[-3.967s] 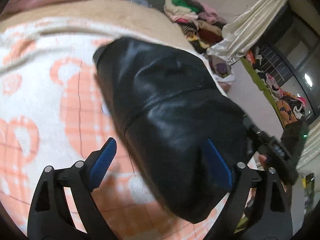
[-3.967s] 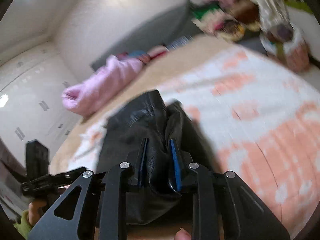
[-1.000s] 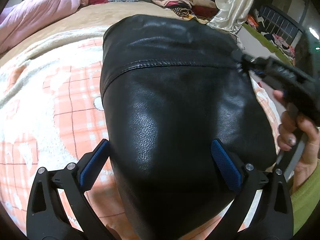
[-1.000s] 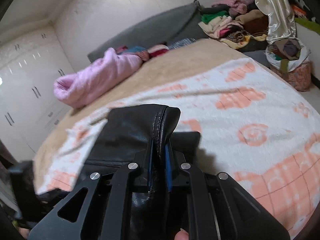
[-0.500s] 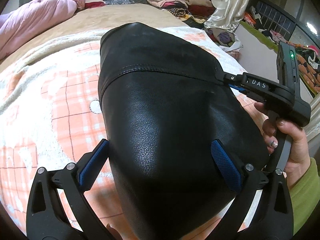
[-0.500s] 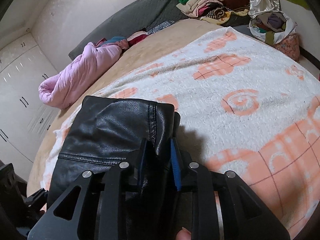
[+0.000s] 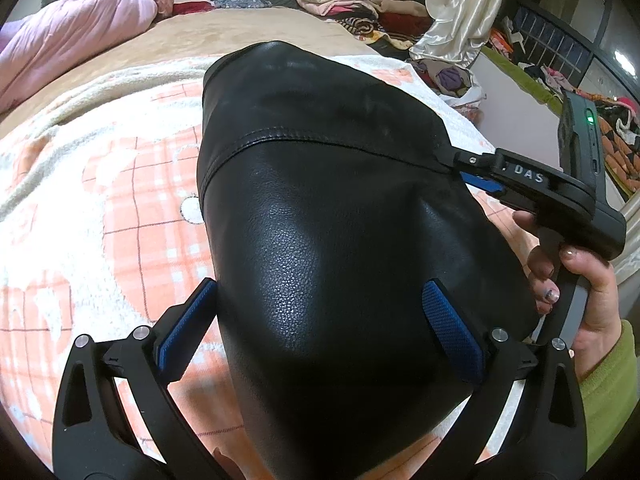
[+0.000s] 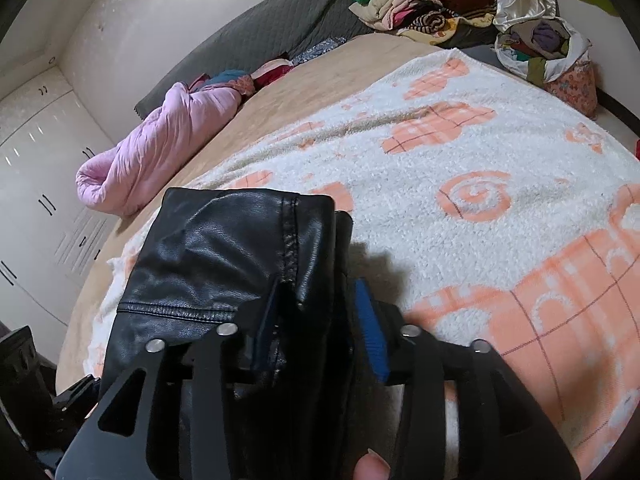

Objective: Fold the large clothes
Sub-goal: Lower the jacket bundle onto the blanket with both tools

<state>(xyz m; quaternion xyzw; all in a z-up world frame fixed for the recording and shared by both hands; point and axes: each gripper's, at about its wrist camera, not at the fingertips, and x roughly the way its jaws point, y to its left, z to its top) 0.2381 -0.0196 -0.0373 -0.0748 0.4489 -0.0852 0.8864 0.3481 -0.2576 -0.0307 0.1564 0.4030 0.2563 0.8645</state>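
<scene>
Your right tool (image 8: 320, 320) has just parted, freeing the black leather garment (image 7: 340, 240); it lies folded on the bed blanket (image 7: 100, 200). Left tool (image 7: 316, 328) wide open, straddling its near end

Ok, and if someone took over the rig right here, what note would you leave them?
Left gripper: jaws wide open, straddling the near end of the black leather garment, not gripping.
Right gripper: jaws parted around the garment's right edge, seemingly letting go.
The garment lies folded into a compact bundle on the orange-patterned blanket.
Done: the folds, it appears.
Left: withdraw both grippers, tidy if needed.
</scene>
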